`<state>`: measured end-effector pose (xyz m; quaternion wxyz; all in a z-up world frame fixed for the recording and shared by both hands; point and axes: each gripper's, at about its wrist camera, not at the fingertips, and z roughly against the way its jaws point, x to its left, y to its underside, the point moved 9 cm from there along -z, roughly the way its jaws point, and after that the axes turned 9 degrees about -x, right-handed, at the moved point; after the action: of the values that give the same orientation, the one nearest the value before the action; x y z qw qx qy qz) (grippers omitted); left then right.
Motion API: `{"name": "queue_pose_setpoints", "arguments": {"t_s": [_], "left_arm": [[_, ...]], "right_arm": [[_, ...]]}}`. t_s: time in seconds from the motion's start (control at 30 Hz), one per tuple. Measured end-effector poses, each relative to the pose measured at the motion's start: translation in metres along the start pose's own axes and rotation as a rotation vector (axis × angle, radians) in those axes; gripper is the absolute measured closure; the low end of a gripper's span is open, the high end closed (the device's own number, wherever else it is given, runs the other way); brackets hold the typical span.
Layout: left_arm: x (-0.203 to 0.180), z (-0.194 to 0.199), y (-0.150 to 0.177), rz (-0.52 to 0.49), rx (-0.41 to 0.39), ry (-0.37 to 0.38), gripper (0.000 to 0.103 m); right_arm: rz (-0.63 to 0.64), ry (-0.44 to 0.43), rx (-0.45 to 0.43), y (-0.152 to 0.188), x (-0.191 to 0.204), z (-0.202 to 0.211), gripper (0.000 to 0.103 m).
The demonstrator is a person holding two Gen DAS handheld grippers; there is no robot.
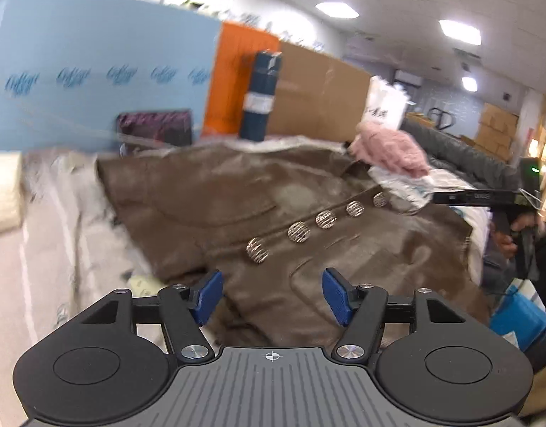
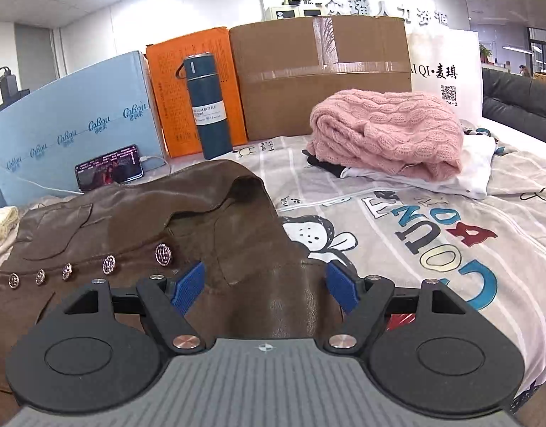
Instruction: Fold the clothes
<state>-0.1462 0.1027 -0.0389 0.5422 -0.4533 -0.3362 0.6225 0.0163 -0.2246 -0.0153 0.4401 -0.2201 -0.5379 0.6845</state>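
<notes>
Right wrist: hand-held gripper (image 2: 265, 288) open (empty) above jacket (image 2: 137, 220).

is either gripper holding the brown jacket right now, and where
Nothing is held. The left gripper and right gripper both stand open over the jacket, their fingers clear of the cloth.

Left tongs (image 1: 273, 295) and right tongs (image 2: 264, 290) gape, gripping nothing.

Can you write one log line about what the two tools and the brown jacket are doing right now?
left tool: open, empty | right tool: open, empty | brown jacket: flat on bed, unfolded
</notes>
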Motion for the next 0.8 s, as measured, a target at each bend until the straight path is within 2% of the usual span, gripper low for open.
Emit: {"name": "queue_pose_setpoints", "arguments": {"t_s": [0.1, 0.2, 0.33, 0.37, 0.4, 0.53, 0.63, 0.73, 0.8], "left_arm": [[0.009, -0.009, 0.005, 0.067, 0.029, -0.024, 0.041], [0.008, -0.015, 0.003, 0.104, 0.025, 0.032, 0.04], [0.01, -0.03, 0.005, 0.116, 0.061, 0.051, 0.043], [0.007, -0.027, 0.004, 0.103, 0.052, 0.05, 0.067], [0.005, -0.022, 0.003, 0.089, 0.041, 0.049, 0.099], [-0.006, -0.004, 0.0, 0.03, -0.001, 0.042, 0.102], [-0.007, 0.016, -0.003, -0.001, -0.032, 0.006, 0.101], [-0.005, 0.015, 0.004, -0.025, -0.009, -0.025, 0.1], [-0.004, 0.011, 0.009, -0.041, 0.01, -0.051, 0.096]], "right_arm": [[-0.004, -0.016, 0.006, 0.005, 0.005, -0.004, 0.029], [-0.006, -0.023, 0.012, 0.009, 0.009, -0.01, 0.029], [-0.014, -0.026, 0.019, 0.014, 0.012, -0.014, 0.029], [-0.014, -0.025, 0.02, 0.016, 0.012, -0.015, 0.029], [-0.014, -0.024, 0.02, 0.017, 0.013, -0.015, 0.029], [-0.007, -0.023, 0.007, 0.016, 0.011, -0.01, 0.029], [0.002, -0.023, -0.012, 0.012, 0.008, -0.004, 0.029], [0.005, 0.005, -0.019, 0.012, 0.001, -0.002, 0.026], [0.027, 0.067, -0.002, 0.017, -0.007, -0.003, 0.026]]}}
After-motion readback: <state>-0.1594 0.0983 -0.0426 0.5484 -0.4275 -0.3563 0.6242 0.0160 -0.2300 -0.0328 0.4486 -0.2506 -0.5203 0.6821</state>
